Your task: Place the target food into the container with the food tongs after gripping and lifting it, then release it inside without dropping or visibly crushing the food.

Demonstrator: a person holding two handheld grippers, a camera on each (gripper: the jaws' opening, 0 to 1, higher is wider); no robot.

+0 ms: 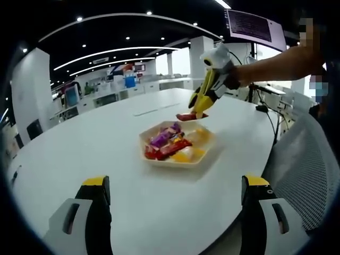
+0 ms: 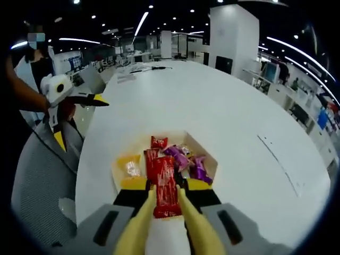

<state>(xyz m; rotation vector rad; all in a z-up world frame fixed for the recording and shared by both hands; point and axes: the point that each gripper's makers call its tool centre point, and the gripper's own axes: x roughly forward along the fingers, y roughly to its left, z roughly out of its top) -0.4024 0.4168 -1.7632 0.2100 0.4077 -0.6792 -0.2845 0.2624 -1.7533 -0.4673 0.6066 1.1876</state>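
Between the yellow tongs: a red wrapped snack was held flat, its far end reaching over the tray's near edge
Right gripper: was closed on the handles of the food tongs, whose two yellow arms were pressed against the red packet's sides
Same grip in the left gripper view: the right gripper was seen with a person's hand on it, the red packet carried just above the tray's far rim
Left gripper: jaws were spread wide apart with nothing between them, held low over the white table, near the tray but apart from it
Left gripper in the right gripper view: was seen off the table's edge, beside a mesh chair
Container: a shallow tray was set on the table, holding red, purple and yellow wrapped snacks
Surroundings: an open office with ceiling lights was seen behind
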